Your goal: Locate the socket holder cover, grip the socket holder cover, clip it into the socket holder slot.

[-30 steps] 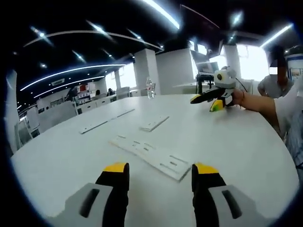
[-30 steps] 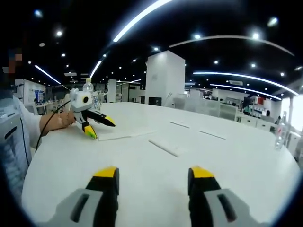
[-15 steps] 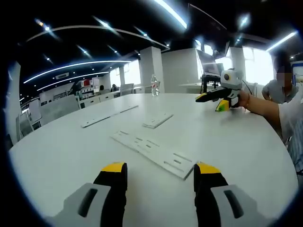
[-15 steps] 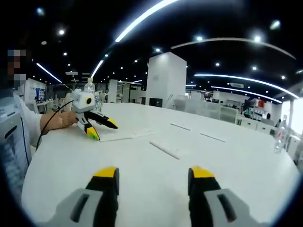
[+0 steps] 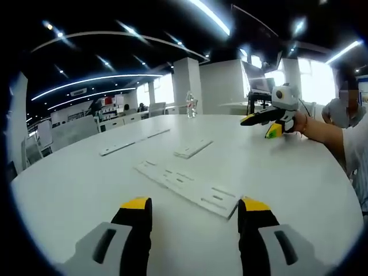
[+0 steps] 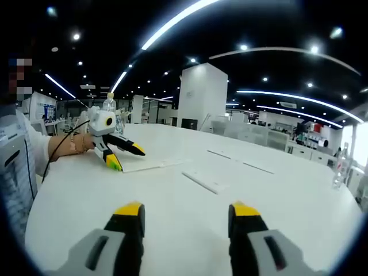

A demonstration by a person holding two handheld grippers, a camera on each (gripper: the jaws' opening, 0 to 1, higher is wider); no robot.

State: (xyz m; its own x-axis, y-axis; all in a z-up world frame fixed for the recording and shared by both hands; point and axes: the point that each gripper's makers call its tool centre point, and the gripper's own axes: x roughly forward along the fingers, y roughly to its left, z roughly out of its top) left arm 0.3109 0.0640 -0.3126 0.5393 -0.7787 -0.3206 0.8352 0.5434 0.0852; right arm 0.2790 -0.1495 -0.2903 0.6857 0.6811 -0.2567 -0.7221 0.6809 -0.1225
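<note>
1. Left gripper view: the left gripper sits at bottom centre, its jaws spread apart with nothing between them
2. The long white socket holder lies flat on the white table just above the jaws, mid-frame
3. The smaller cover lies beyond it, apart
4. Right gripper view: the right gripper at bottom centre is likewise released and empty; the cover lies at centre

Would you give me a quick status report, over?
Left gripper open, empty, above table. Right gripper open, empty. Long slotted holder just ahead of left jaws; short cover beyond, untouched. Path clear.
</note>
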